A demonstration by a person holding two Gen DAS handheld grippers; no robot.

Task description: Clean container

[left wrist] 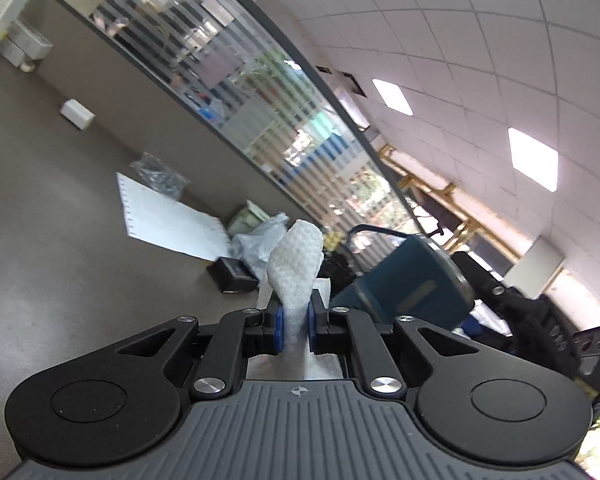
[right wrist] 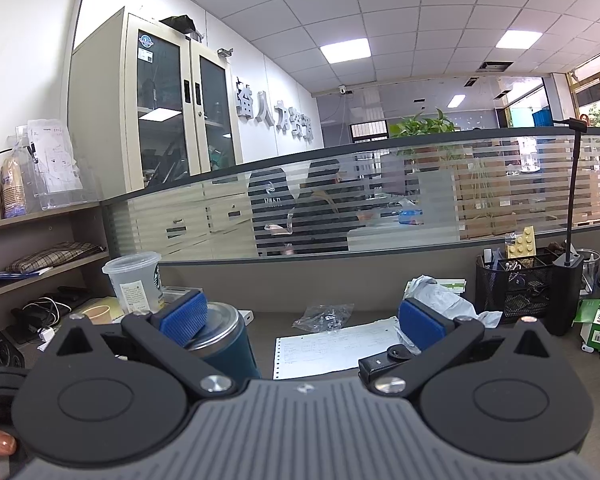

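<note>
The container [right wrist: 220, 340], a dark teal tumbler with a brushed steel rim, looks rigid and fairly weighty, its smooth wall likely slippery, so a grip across the body below the rim seems the safest hold. It stands on the desk [right wrist: 332, 316] just beside the left finger of the right gripper [right wrist: 302, 320], whose blue pads stand wide apart with nothing between them. In the left wrist view it appears tilted, to the right of the left gripper [left wrist: 296, 322], which is clamped on a soft, crumpled white paper towel [left wrist: 298, 260] that looks ready for wiping
</note>
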